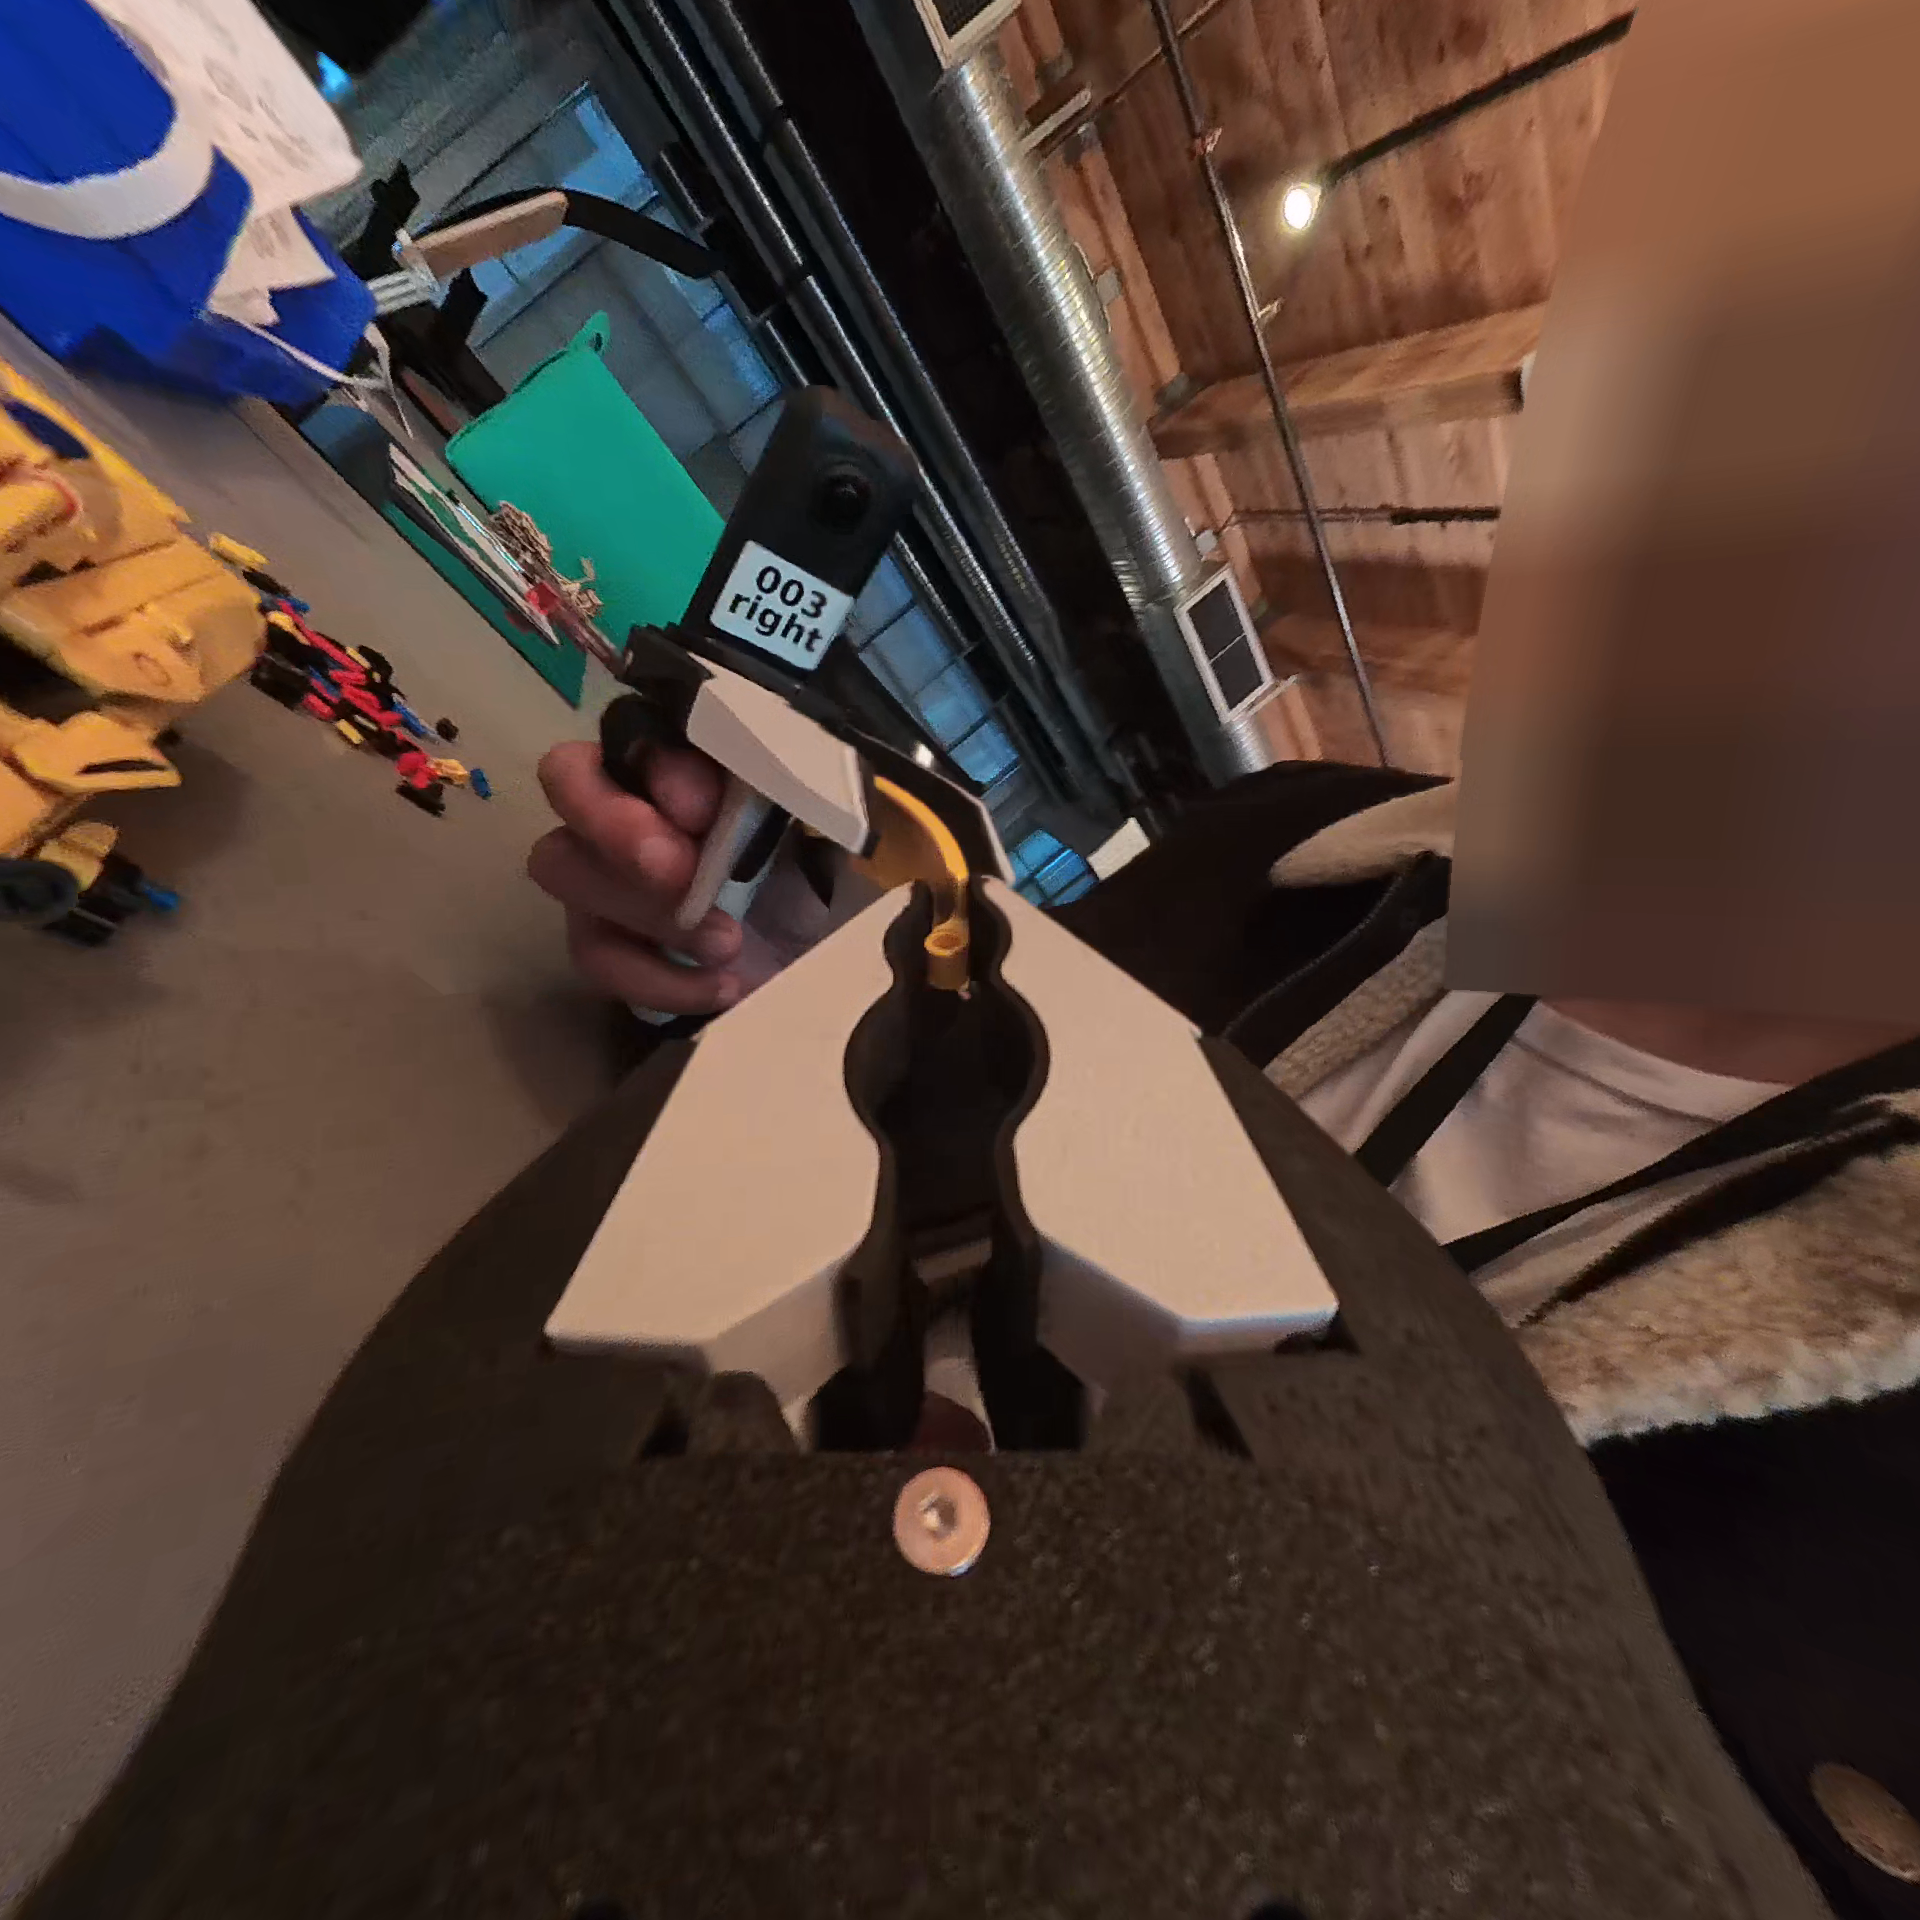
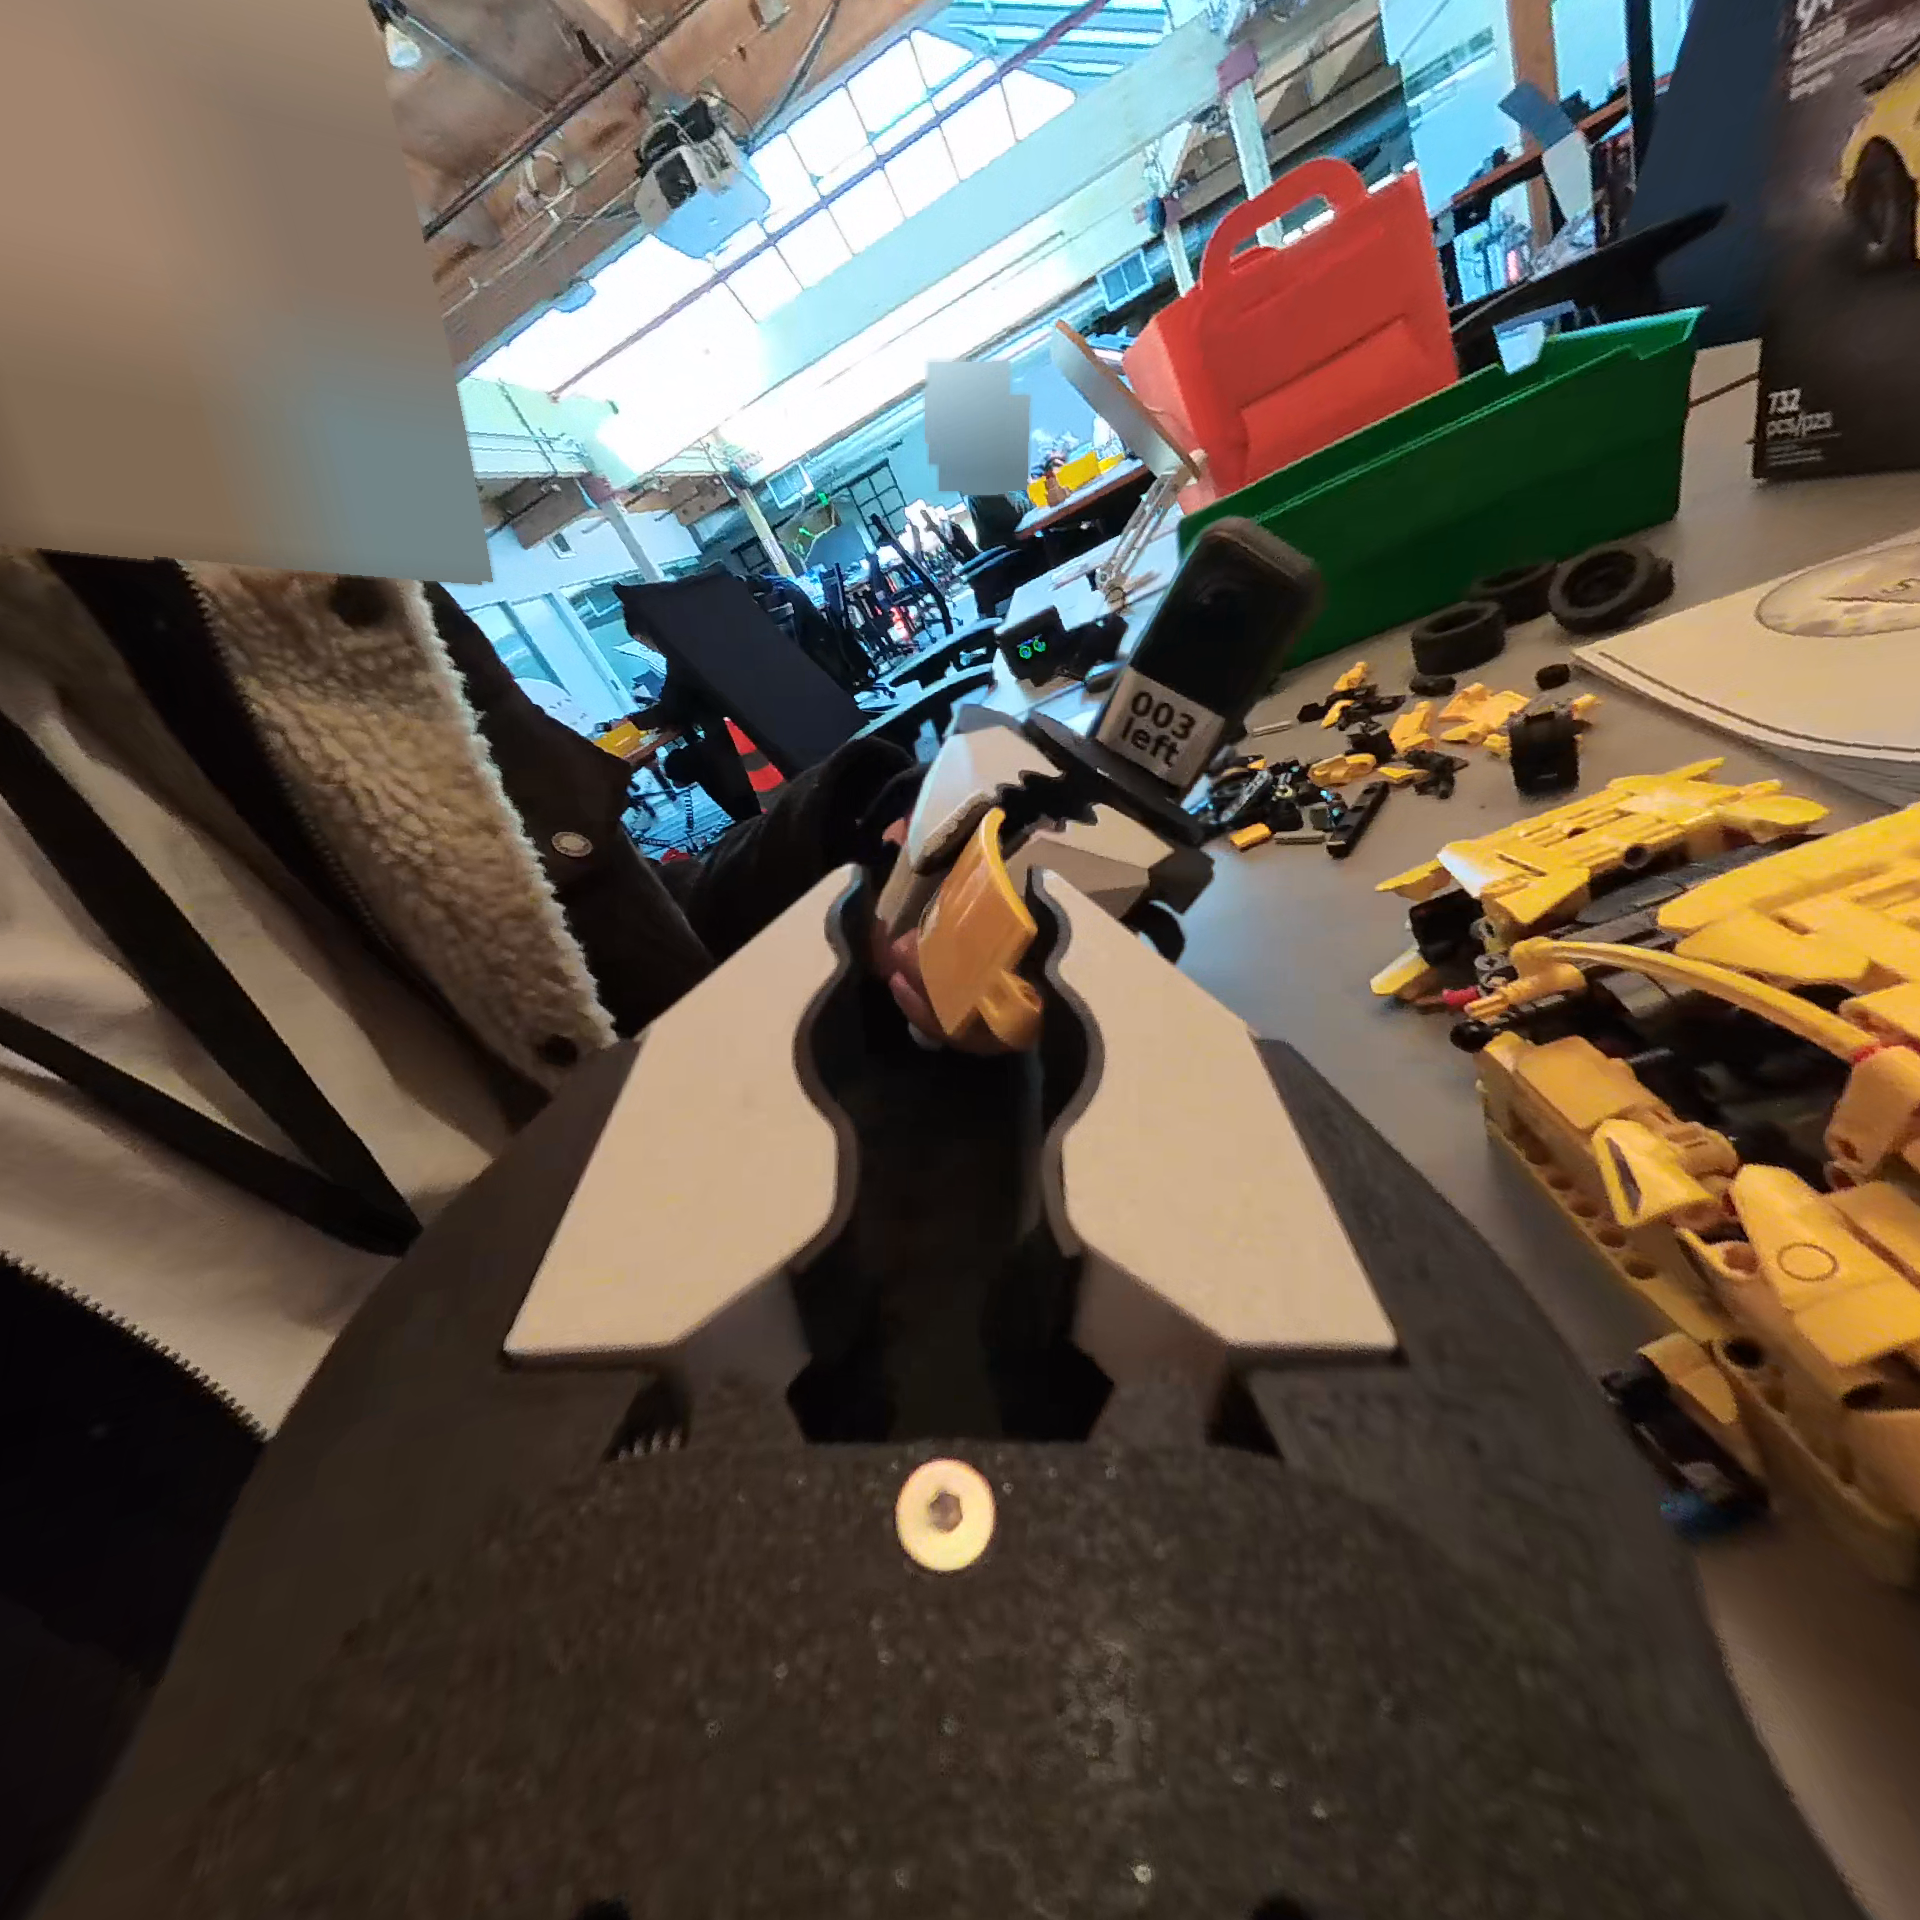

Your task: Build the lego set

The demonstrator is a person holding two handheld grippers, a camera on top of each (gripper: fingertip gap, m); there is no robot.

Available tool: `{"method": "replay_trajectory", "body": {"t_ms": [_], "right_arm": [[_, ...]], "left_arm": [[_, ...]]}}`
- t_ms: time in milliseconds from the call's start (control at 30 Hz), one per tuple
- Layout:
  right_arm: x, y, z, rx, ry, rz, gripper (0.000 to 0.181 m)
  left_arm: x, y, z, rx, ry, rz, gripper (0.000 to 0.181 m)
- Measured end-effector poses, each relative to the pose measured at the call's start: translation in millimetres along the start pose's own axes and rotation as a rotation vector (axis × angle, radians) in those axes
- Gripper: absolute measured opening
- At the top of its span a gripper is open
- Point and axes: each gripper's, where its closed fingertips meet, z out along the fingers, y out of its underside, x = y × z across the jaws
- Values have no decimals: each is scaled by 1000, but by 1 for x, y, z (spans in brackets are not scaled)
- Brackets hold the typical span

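A yellow curved lego panel (image 2: 977, 951) is held in the air between both grippers, close to the person's chest. My right gripper (image 2: 940, 894) is shut on its lower, pin-hole end. My left gripper (image 1: 948, 902) is shut on the panel (image 1: 940, 935) from the other side, and it also shows in the right wrist view (image 2: 997, 821) clamping the panel's upper edge. The right gripper (image 1: 899, 831) faces mine in the left wrist view, held by a hand (image 1: 634, 862). The partly built yellow lego car (image 2: 1683, 1049) lies on the grey table (image 2: 1299, 935) to the right.
Loose yellow and black pieces (image 2: 1392, 738), black tyres (image 2: 1538, 613) and an instruction booklet (image 2: 1766, 665) lie beyond the car. A green bin (image 2: 1455, 499), a red bag (image 2: 1309, 343) and the set's box (image 2: 1839, 260) stand behind. More loose pieces (image 1: 353, 696) lie by the car (image 1: 94, 644). The grippers are tip to tip, or close to it.
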Motion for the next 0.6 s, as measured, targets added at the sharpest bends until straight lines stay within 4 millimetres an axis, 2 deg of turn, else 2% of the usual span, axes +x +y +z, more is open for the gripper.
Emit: {"method": "replay_trajectory", "body": {"t_ms": [133, 333, 600], "right_arm": [[8, 4, 0, -38, 80, -68, 17], [4, 2, 0, -48, 81, -117, 18], [2, -2, -2, -41, 75, -55, 14]], "left_arm": [[-2, 1, 0, -5, 13, -50, 5], [3, 5, 2, -29, 61, -75, 5], [4, 10, 7, -61, 49, -31, 6]]}}
